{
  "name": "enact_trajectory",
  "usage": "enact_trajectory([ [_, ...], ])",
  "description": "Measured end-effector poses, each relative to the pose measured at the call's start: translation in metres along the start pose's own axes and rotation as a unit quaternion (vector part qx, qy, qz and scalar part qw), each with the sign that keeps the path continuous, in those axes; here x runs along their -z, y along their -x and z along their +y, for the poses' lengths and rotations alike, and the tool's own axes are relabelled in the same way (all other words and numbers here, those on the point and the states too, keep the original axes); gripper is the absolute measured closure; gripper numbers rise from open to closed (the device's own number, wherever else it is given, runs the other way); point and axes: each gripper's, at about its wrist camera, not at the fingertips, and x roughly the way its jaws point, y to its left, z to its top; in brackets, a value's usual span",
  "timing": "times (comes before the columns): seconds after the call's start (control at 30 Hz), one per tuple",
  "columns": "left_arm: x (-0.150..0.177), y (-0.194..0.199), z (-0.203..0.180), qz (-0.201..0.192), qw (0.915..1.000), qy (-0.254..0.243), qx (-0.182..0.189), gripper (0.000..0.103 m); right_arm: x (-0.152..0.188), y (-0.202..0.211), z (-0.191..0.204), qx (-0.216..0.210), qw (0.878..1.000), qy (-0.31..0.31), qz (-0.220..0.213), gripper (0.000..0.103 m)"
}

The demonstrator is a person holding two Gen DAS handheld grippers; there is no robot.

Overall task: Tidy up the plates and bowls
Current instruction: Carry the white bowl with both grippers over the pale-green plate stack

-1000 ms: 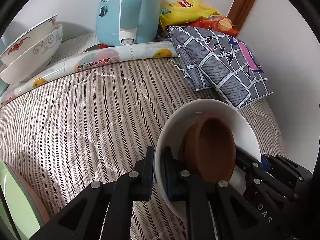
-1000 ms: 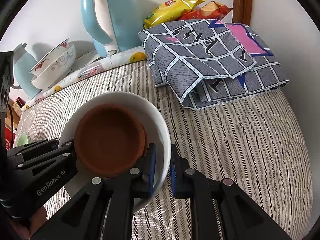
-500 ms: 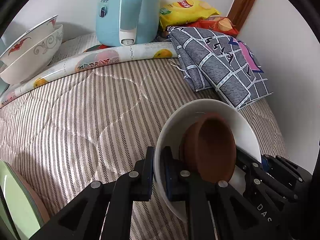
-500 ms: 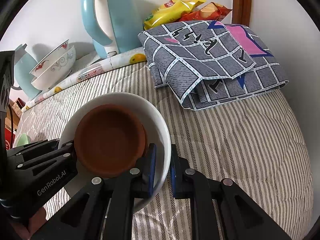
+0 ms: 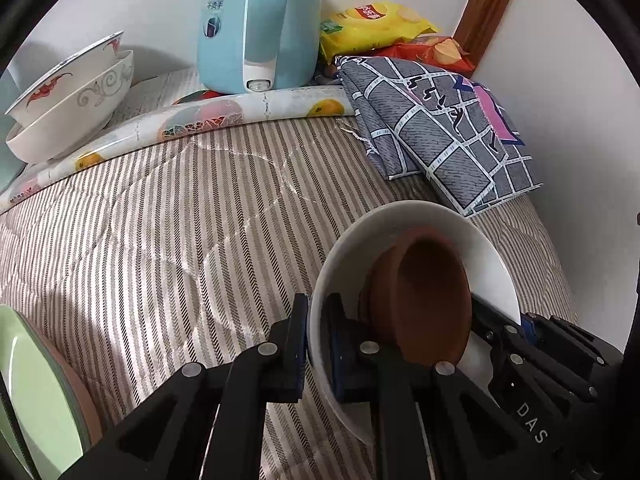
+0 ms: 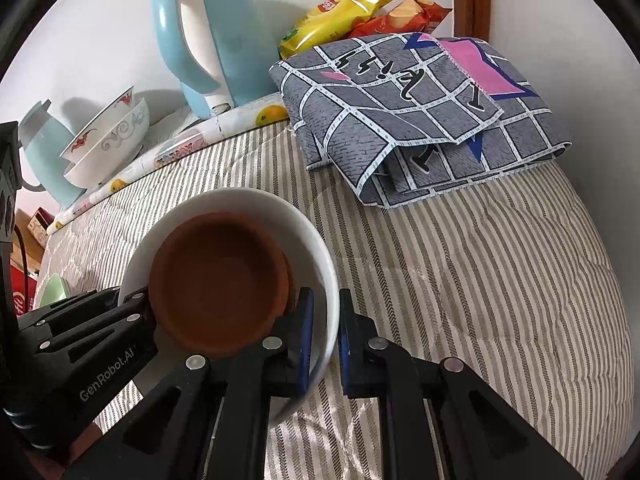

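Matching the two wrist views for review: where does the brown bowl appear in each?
Left wrist: brown bowl lower right, tilted inside the white bowl.
Right wrist: brown bowl lower left of centre, inside the white bowl.
Shared landmark: blue kettle at the back.

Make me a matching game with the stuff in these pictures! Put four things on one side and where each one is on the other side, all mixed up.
Things:
1. brown bowl
2. white bowl
3. blue kettle
4. yellow chip bag

Places:
A. standing on the fruit-print mat by the wall
B. clamped at its rim by both the left gripper and the right gripper
C. nested inside the white bowl
D. behind the folded grey checked cloth, against the wall

Pairs: 1-C, 2-B, 3-A, 4-D
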Motion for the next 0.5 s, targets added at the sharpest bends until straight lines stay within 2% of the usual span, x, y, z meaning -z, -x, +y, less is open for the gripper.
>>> enact_trajectory([
  [0.5,0.01,0.044,0.003,-0.026,0.9997,0.002,0.003,0.093,0.01,0.038,0.013,-0.002,1.0,0.003,-0.022,0.092],
])
